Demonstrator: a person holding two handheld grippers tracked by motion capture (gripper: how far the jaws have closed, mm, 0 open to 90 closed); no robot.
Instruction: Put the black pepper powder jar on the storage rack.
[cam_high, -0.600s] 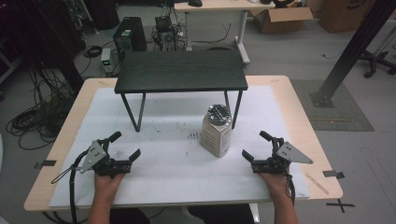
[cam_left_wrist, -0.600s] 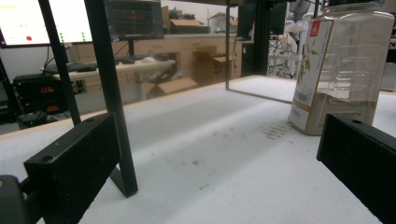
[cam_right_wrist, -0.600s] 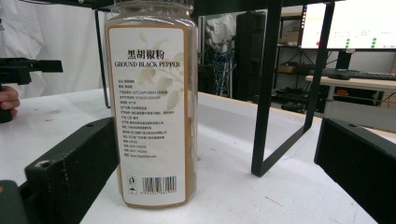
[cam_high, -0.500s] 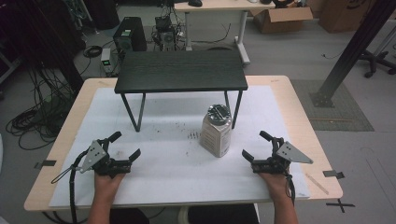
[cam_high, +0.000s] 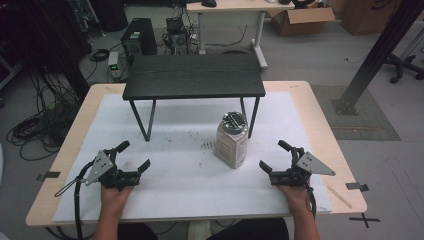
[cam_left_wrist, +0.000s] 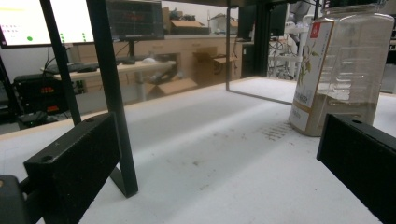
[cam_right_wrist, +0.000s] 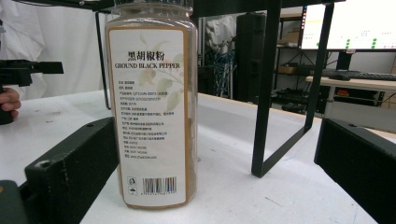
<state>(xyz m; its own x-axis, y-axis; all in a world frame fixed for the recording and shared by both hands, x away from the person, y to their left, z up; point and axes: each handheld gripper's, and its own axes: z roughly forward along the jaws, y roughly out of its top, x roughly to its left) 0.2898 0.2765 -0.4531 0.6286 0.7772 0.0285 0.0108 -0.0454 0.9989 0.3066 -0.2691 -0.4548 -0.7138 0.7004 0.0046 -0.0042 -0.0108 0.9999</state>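
The pepper jar (cam_high: 231, 140) stands upright on the white mat (cam_high: 185, 185) that covers the tabletop (cam_high: 320, 115). It is right of the middle of the tabletop and a bit nearer the near edge than the far one. It is a clear jar with a shiny lid, and the brown pepper fills only its low part. In the right gripper view the jar (cam_right_wrist: 152, 102) shows a long label that says ground black pepper.

Just behind the jar is the front right leg of a small black table (cam_high: 194, 76). That little table stands on the mat toward the far edge.

The right gripper (cam_high: 276, 159) is near the right of the jar, toward the near right corner. It does not touch the jar. Its jaws are wide apart and hold nothing. In its own view the jar stands ahead of the left jaw, not between the two jaws.

The left gripper (cam_high: 134, 156) is well apart from the jar, toward the near left corner. Its jaws are wide apart too, with only bare mat between them. In its own view the jar (cam_left_wrist: 343, 70) is far off on the right side. A hand holds each gripper from the near edge.

Some dark specks (cam_high: 206, 145) lie on the mat just left of the jar.
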